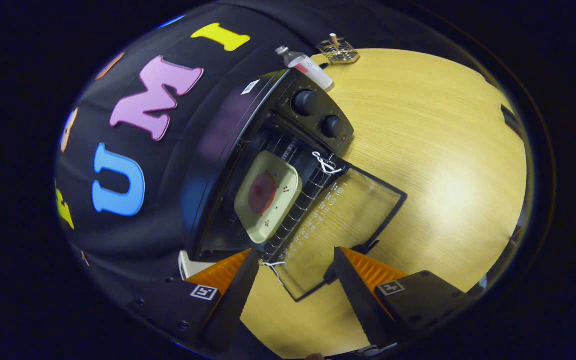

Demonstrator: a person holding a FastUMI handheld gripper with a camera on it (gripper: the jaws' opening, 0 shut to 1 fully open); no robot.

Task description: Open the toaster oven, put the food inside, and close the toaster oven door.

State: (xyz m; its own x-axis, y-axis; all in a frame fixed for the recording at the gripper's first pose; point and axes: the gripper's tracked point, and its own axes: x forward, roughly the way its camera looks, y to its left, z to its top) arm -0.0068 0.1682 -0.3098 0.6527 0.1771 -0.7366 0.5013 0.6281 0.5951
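Note:
The black toaster oven point(248, 130) stands on the wooden table with its glass door point(348, 220) folded down flat toward me. Inside, on the wire rack point(300, 200), rests a pale square plate point(288, 180) carrying a round dark red piece of food point(262, 192). Two knobs point(305, 102) sit on the oven's control panel. My gripper point(295, 265) hovers open over the near part of the lowered door, with nothing between its fingers. The door's dark handle point(350, 257) lies along the door's outer edge, close to one fingertip.
A plastic bottle point(308, 65) lies beside the oven's far end, with a small wire holder point(338, 50) beyond it. A white box corner point(188, 265) peeks out by the oven's near end. White string point(325, 162) is tied at the door's hinge. Bare wooden tabletop point(443, 150) spreads past the door.

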